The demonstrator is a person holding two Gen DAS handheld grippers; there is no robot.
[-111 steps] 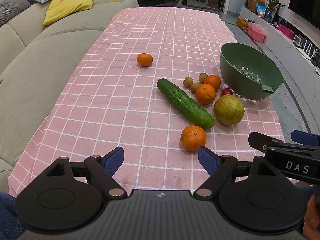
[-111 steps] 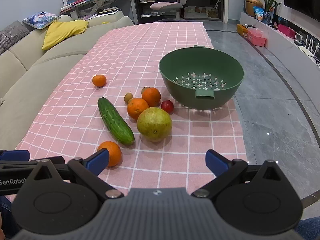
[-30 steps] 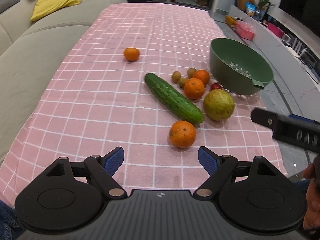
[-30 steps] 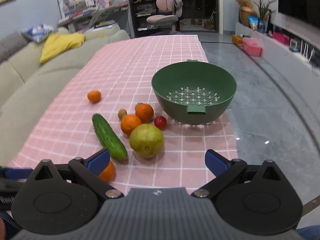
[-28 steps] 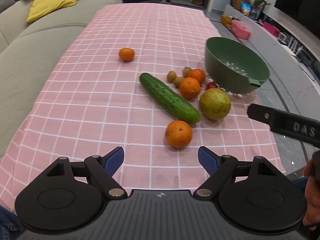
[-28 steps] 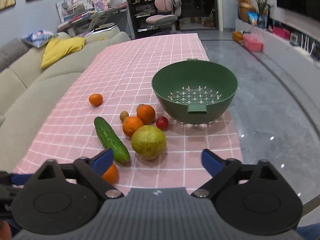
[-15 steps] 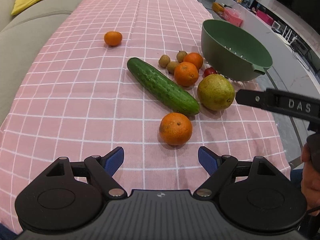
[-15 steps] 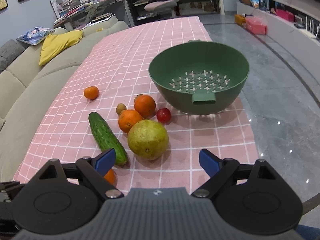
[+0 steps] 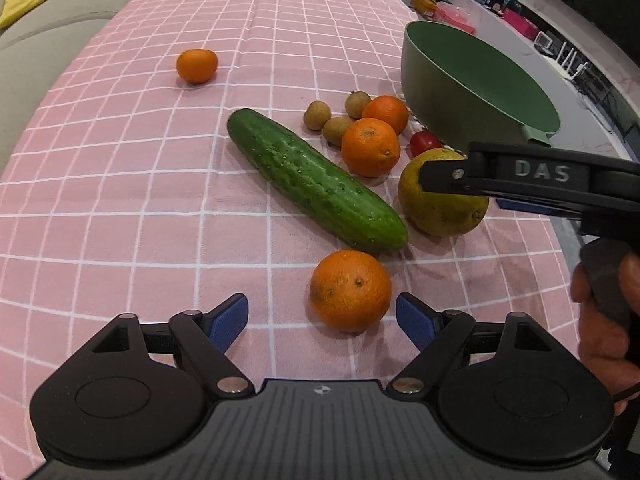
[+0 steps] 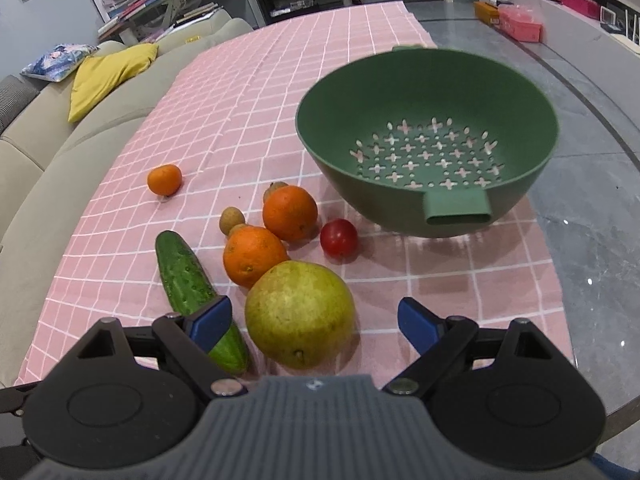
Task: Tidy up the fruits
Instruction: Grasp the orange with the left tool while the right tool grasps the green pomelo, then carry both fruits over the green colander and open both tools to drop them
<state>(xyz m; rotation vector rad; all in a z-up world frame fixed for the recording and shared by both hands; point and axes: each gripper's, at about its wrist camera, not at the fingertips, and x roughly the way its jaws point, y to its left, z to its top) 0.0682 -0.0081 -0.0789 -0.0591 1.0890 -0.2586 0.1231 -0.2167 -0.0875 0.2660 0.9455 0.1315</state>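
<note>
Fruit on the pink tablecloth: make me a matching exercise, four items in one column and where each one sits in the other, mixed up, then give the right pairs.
Items
1. cucumber
2. small red fruit
3. lone small orange
4. large yellow-green fruit

Places
A. between the open fingers of the right hand-held gripper
B. by itself, far from the pile
C. just in front of the green colander
D. lying diagonally, left of the pile

Pairs: 1-D, 2-C, 3-B, 4-A
</note>
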